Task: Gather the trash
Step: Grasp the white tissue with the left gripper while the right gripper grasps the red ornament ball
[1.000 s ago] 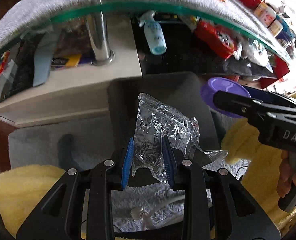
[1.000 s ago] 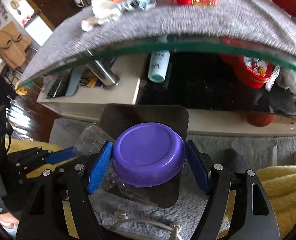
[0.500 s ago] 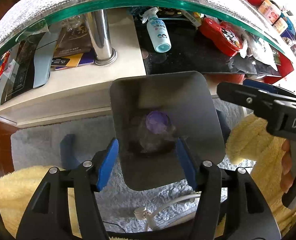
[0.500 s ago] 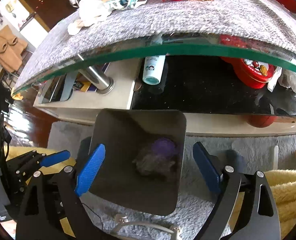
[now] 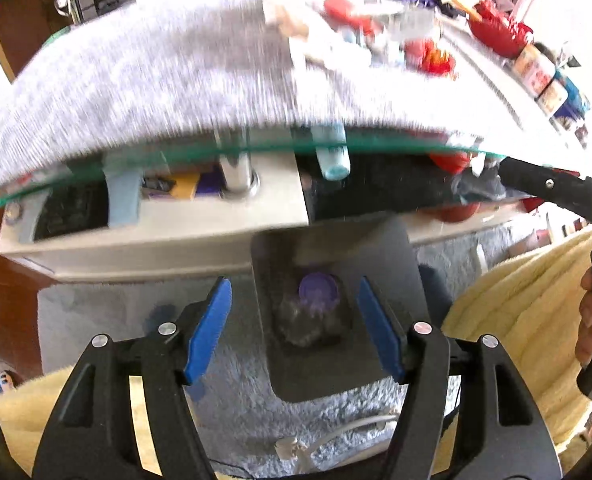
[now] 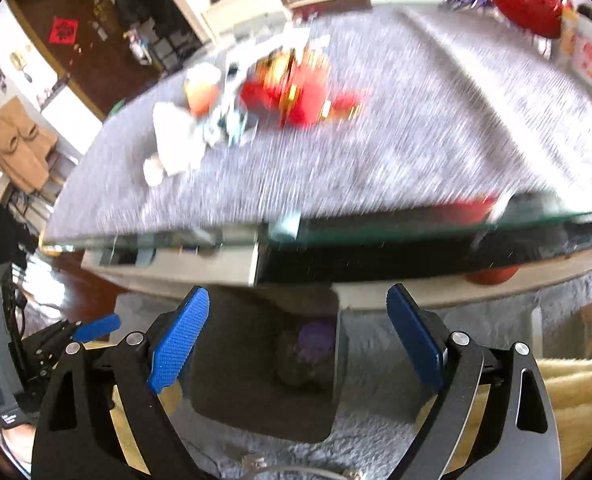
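A dark square trash bin (image 5: 392,264) stands on the grey rug in front of the table; it also shows in the right wrist view (image 6: 224,376). Inside lie a purple lid (image 5: 318,289) and a crumpled clear plastic wrapper (image 5: 308,326); both show in the right wrist view too, the lid (image 6: 316,338) above the wrapper (image 6: 304,372). My left gripper (image 5: 292,332) is open and empty above the bin. My right gripper (image 6: 296,340) is open and empty, also above the bin. Blurred trash lies on the tabletop: white tissue (image 6: 176,140) and red packaging (image 6: 300,88).
A glass-edged table with a grey cloth (image 5: 156,72) spans the view. Below it sit a white shelf (image 5: 156,240), a chrome leg (image 5: 236,168) and a pale blue bottle (image 5: 332,156). Yellow fleece (image 5: 516,312) lies right. A white cable (image 5: 336,432) lies on the rug.
Both grippers opened and dropped the plastic wrapper and the purple lid into the bin, then rose and tilted up, bringing the tabletop into view.
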The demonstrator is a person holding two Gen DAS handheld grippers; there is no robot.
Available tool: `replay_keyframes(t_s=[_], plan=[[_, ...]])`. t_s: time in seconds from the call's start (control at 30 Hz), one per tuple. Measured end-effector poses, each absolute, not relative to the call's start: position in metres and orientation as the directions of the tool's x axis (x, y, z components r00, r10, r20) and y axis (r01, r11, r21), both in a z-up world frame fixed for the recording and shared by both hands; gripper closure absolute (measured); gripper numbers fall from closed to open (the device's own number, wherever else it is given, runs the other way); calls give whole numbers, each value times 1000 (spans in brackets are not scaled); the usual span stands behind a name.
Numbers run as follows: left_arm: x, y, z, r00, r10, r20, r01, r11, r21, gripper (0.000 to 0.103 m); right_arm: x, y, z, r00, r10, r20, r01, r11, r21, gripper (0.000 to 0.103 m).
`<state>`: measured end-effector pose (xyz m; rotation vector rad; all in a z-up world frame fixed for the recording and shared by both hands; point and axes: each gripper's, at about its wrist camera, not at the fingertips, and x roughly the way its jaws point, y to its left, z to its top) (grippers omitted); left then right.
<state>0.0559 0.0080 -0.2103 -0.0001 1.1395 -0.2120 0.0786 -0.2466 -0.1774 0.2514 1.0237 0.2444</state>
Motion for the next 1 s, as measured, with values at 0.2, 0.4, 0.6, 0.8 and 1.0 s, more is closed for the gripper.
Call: replay_keyframes(t_s=[0.2, 0.4, 0.6, 0.8, 1.0], plan=[[72, 10, -177, 465, -177, -867, 170, 979, -109, 36, 97, -258, -146, 564, 272, -779, -85, 958, 273, 12], [96, 7, -154, 506, -188, -842, 177, 978, -112, 36, 117, -256, -141, 578, 255, -775, -107, 965, 238, 13], [127, 3, -142, 518, -215, -828, 187, 973, -136, 47, 132, -249, -147, 566, 266, -781, -129, 964, 234, 31], [155, -9, -150, 494, -247, -834, 210, 964, -161, 62, 156, -243, -155, 561, 269, -783, -146, 963, 227, 49], [179, -18, -164, 468, -249, -848, 215, 963, -164, 63, 176, -241, -161, 551, 291, -782, -162, 957, 242, 56]])
